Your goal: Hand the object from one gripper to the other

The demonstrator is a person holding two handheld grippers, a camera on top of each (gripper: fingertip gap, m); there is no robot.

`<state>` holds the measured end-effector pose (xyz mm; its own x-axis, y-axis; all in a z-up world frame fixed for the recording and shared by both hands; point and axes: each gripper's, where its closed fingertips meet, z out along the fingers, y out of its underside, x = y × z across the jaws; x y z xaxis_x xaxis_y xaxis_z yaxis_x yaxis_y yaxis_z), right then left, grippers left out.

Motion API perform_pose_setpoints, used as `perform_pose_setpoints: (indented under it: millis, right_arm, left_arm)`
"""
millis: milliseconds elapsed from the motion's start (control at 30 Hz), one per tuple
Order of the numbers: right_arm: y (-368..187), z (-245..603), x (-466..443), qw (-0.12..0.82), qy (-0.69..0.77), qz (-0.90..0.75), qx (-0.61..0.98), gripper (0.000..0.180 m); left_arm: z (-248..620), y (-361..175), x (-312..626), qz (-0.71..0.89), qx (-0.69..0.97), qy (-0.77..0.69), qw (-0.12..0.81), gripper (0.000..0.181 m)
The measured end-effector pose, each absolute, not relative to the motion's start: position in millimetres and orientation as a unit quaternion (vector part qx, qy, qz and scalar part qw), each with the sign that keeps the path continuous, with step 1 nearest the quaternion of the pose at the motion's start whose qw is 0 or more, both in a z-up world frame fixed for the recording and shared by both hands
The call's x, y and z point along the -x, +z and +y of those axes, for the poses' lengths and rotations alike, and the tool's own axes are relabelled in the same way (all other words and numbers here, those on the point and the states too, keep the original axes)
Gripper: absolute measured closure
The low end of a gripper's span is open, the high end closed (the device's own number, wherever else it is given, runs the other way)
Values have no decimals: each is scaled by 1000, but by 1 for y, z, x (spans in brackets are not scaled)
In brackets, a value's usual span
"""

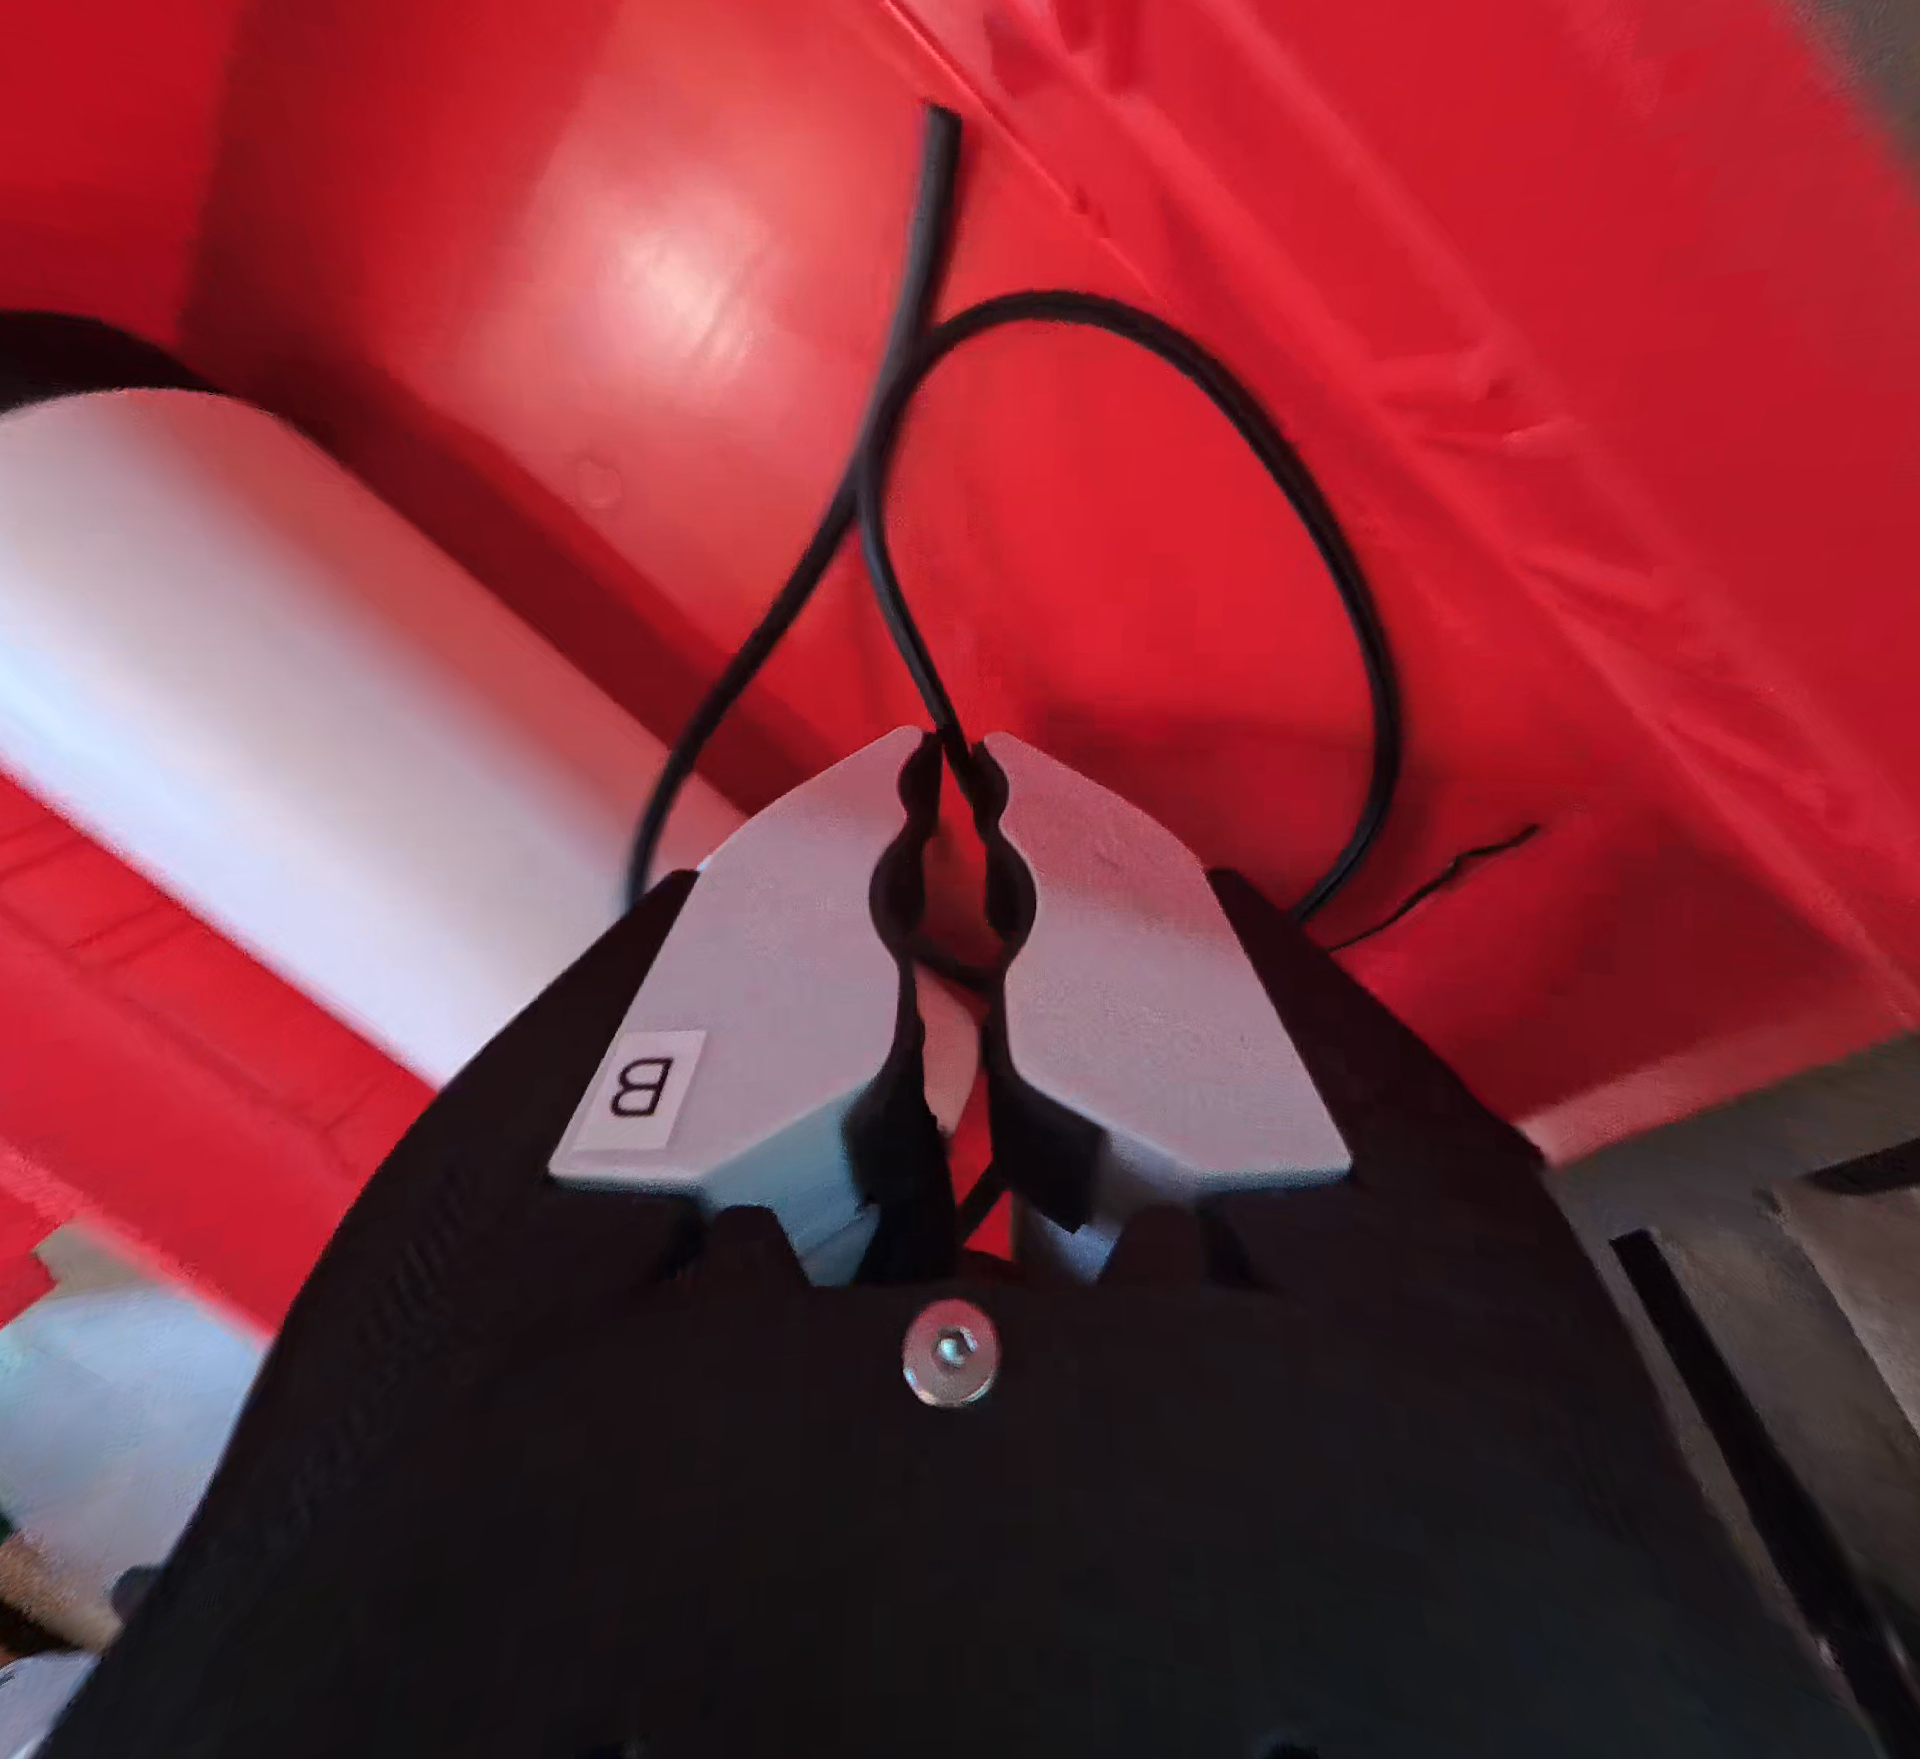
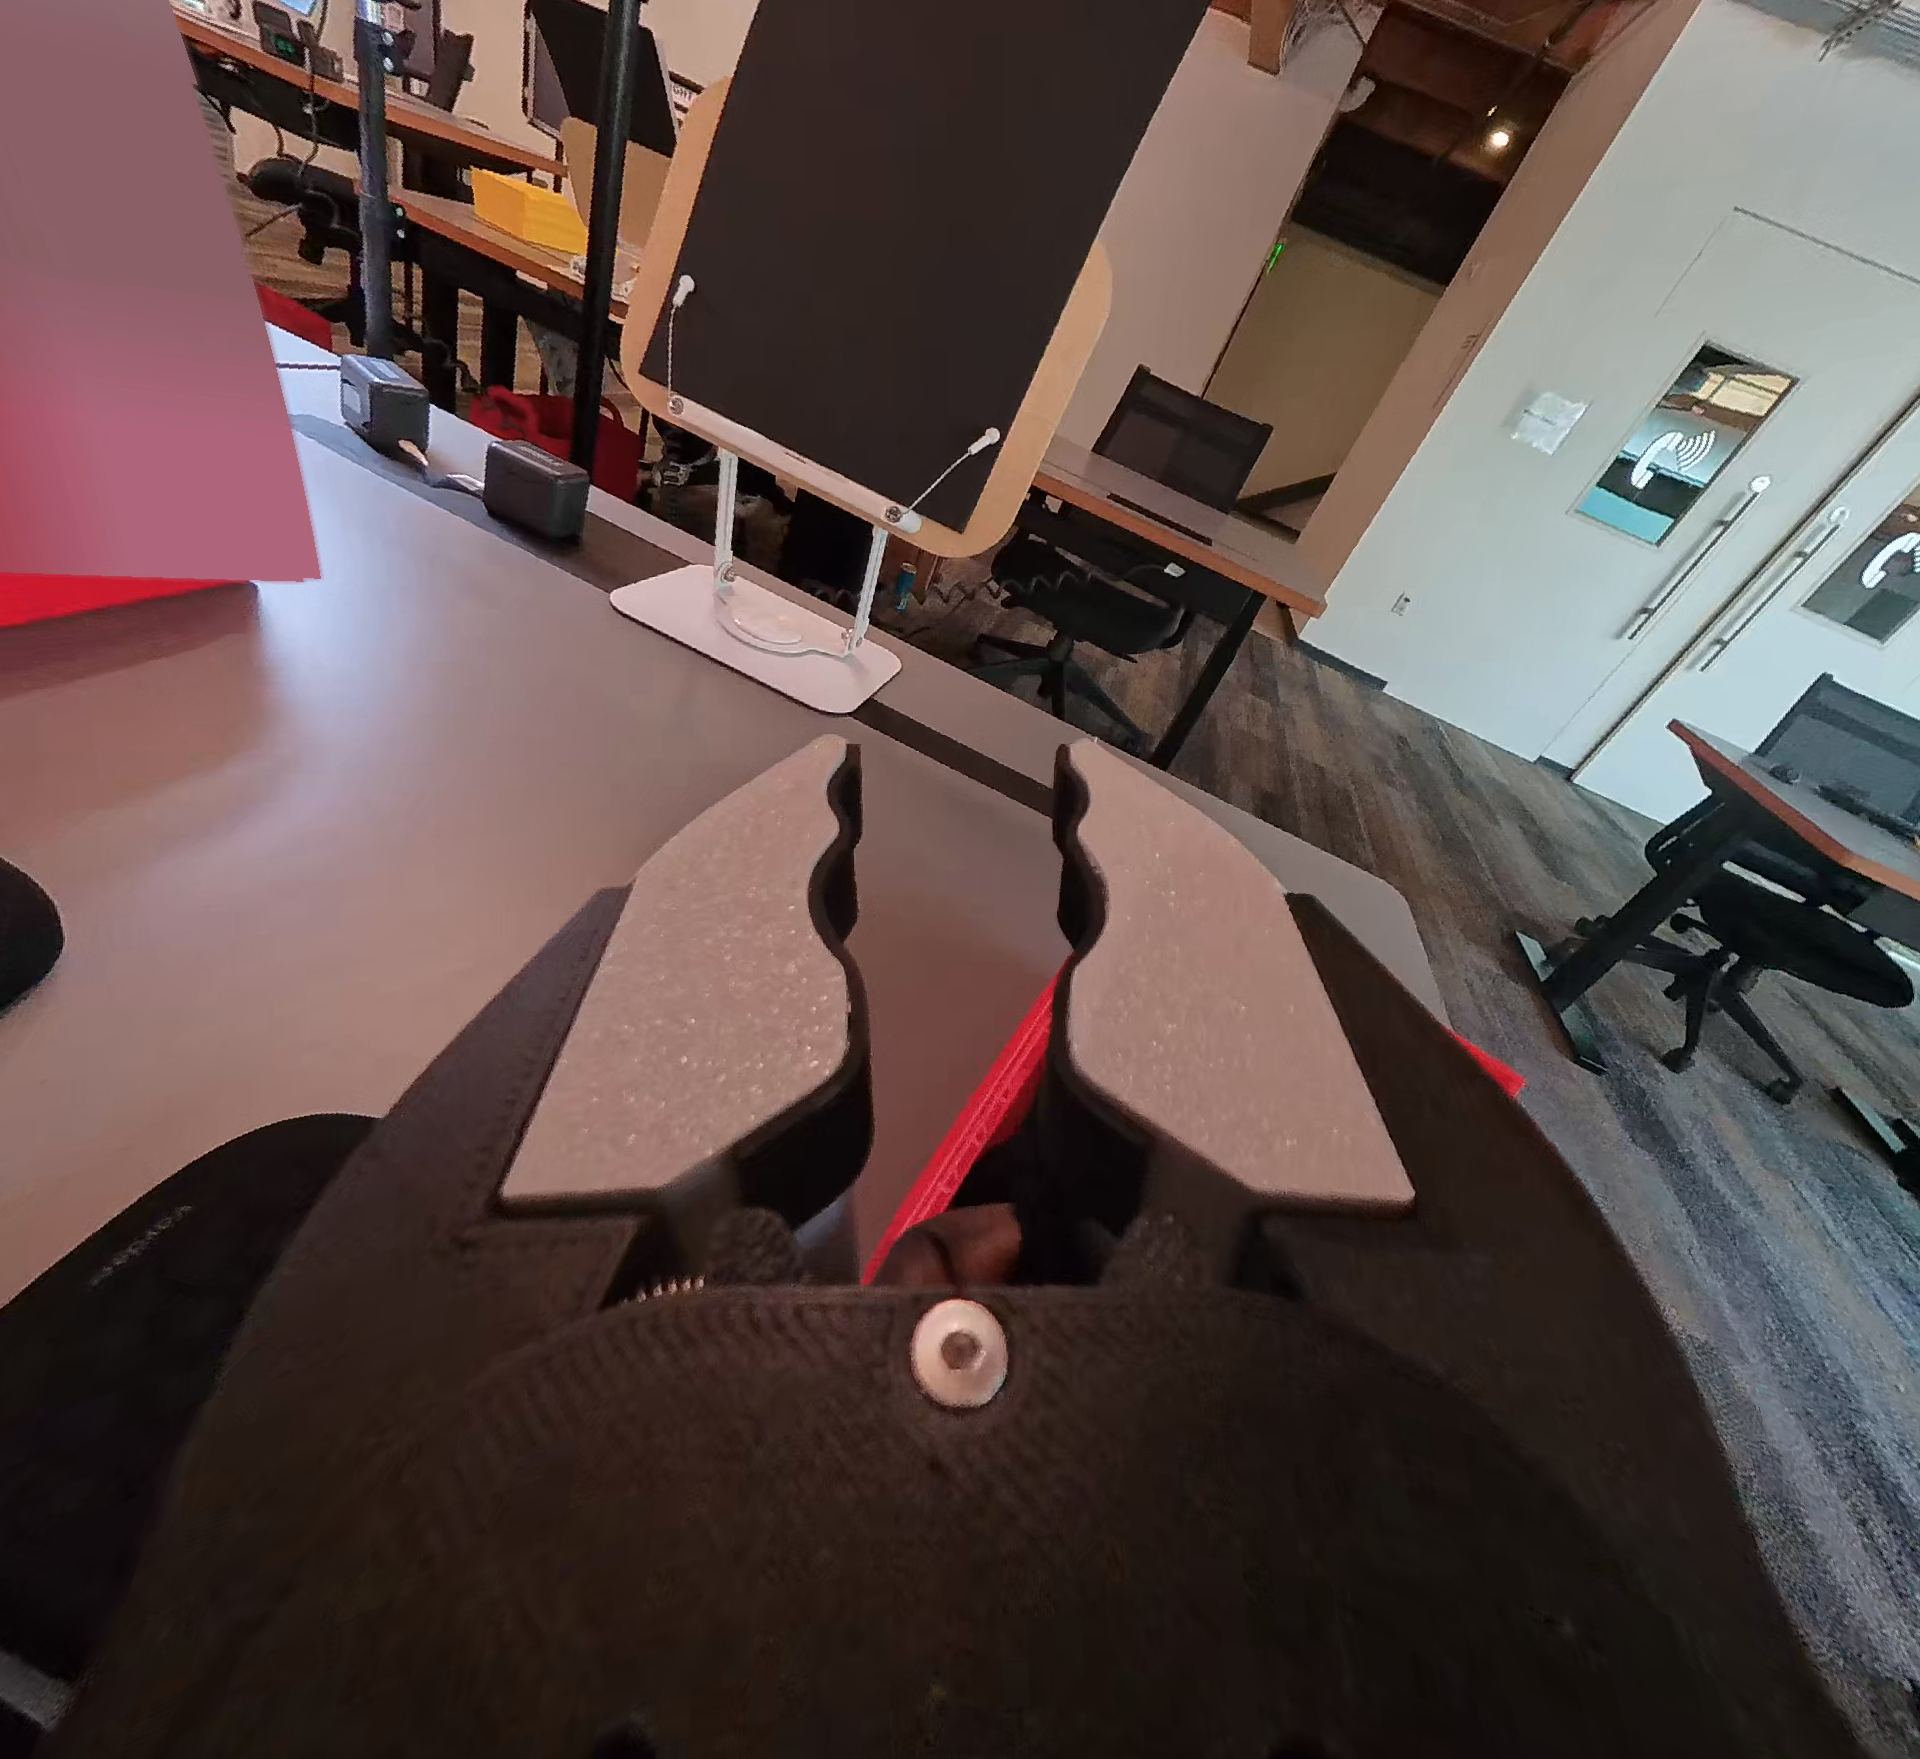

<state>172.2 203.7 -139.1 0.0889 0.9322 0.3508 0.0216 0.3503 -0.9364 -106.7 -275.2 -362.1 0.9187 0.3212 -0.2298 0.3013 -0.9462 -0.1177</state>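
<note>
In the left wrist view my left gripper (image 1: 954, 741) is shut on a thin black cable (image 1: 1288, 483). The cable runs out between the grey fingertips, curls into a loop to the right and crosses itself, with one loose end (image 1: 943, 125) pointing up. A red cloth (image 1: 1351, 255) fills the background behind it. In the right wrist view my right gripper (image 2: 956, 759) is open and empty, held above a grey table (image 2: 416, 774). The cable and the left gripper do not show in the right wrist view.
A white cylinder (image 1: 260, 691) lies at the left on the red cloth. On the table stand a dark panel on a white stand (image 2: 935, 203), two small dark boxes (image 2: 535, 488) and a red crate (image 2: 997, 1096) under my right fingers. Desks and chairs stand beyond.
</note>
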Motion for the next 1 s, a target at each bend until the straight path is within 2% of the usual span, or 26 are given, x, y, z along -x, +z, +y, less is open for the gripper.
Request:
perform_pose_setpoints:
  millis: [33, 233, 400, 800, 1000]
  right_arm:
    - [-138, 203, -173, 604, 379, -559, 424, 145]
    - [-132, 197, -177, 609, 387, -559, 408, 145]
    - [-125, 195, -185, 617, 394, -551, 400, 146]
    - [-115, 184, -195, 622, 406, -548, 386, 146]
    - [-115, 182, -196, 617, 412, -548, 386, 146]
  left_arm:
    - [-273, -346, 111, -167, 974, 138, 62, 176]
    - [-265, -229, 122, -187, 944, 204, 182, 176]
    - [-264, -147, 135, -192, 906, 286, 246, 176]
    - [-226, 94, 179, -195, 713, 497, 455, 177]
    - [-183, 191, 148, -153, 642, 496, 564, 176]
